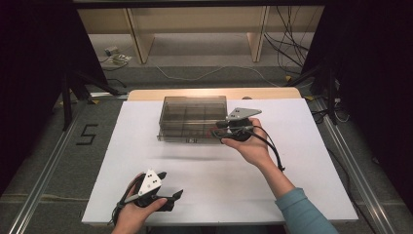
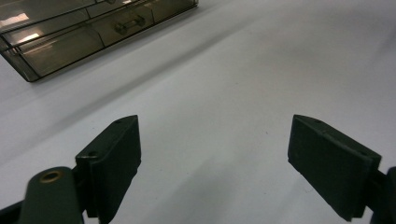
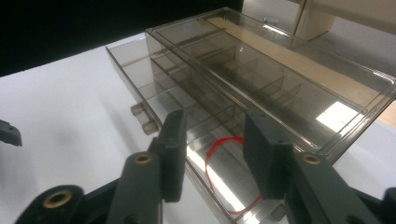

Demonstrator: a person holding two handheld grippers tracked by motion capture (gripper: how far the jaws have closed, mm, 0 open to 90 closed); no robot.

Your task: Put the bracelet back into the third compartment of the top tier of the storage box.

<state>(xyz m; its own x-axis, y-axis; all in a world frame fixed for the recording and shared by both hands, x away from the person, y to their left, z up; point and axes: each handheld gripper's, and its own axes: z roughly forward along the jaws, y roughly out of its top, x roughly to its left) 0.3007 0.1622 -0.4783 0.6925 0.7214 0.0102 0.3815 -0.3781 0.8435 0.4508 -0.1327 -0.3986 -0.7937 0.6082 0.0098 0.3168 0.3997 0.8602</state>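
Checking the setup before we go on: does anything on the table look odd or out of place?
One thing: a red rubber band lies in the pulled-out drawer of the clear organizer box, between the right gripper's open jaws. The other compartments look empty. The left gripper is open over bare table.

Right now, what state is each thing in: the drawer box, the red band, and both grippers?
Drawer box: translucent, drawer slid partly out toward the person.
Red rubber band: lying in the open drawer, between the right gripper's jaws.
Right gripper: open, over the drawer.
Left gripper: open wide, empty, above the table.
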